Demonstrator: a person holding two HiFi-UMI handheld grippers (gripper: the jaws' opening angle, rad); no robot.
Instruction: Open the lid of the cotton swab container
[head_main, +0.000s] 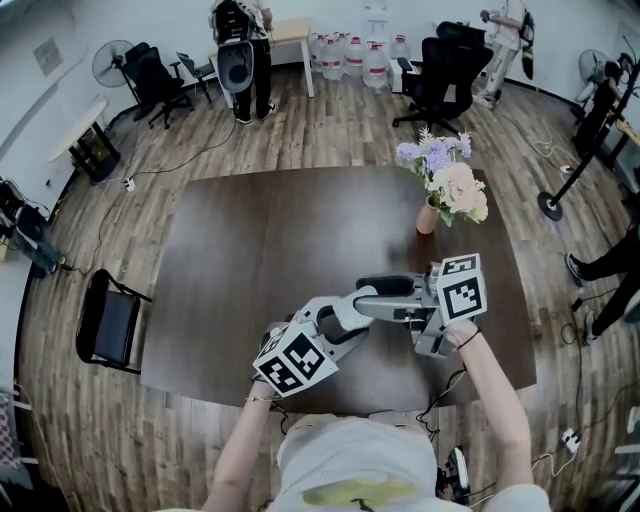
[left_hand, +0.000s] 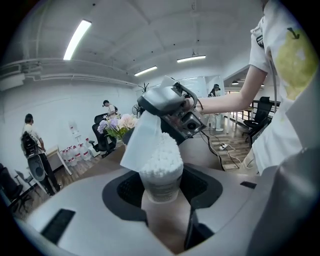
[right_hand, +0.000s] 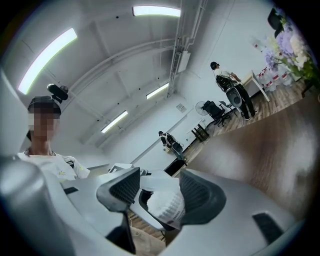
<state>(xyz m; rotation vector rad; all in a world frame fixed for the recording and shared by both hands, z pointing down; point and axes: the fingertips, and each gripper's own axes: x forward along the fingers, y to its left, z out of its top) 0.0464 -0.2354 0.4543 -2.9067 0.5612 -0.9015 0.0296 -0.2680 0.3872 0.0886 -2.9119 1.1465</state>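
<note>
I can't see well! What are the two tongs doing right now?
Left tongs: shut on the cotton swab container.
Right tongs: shut on its open lid.

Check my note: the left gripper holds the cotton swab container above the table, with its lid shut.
Not shut: the left gripper view shows the lid raised off the swabs. The left gripper does hold the cotton swab container above the table.
</note>
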